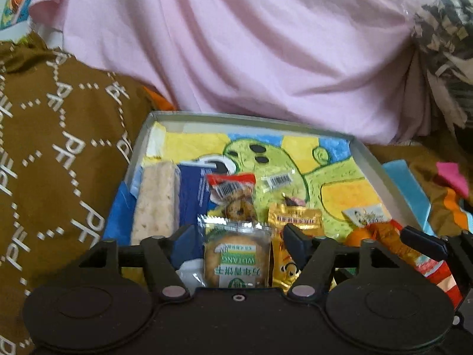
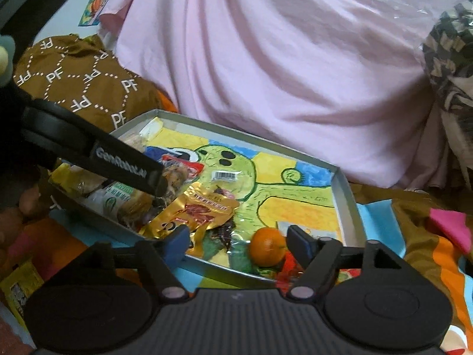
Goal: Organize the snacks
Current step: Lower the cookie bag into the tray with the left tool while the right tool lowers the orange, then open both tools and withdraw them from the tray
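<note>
A shallow grey tray with a cartoon liner holds snacks: a pale wafer bar, a red-topped cookie pack, a gold packet and a green-labelled biscuit pack. My left gripper is open, its fingers either side of the biscuit pack, not gripping. In the right wrist view the left gripper's finger reaches over the tray's left side. My right gripper is open above the tray's near edge, with an orange between its fingers and the gold packet to the left.
Pink bedding rises behind the tray. A brown patterned cushion lies left. A colourful cloth lies under and right of the tray. A yellow packet lies outside at lower left. A red wrapper sits by the orange.
</note>
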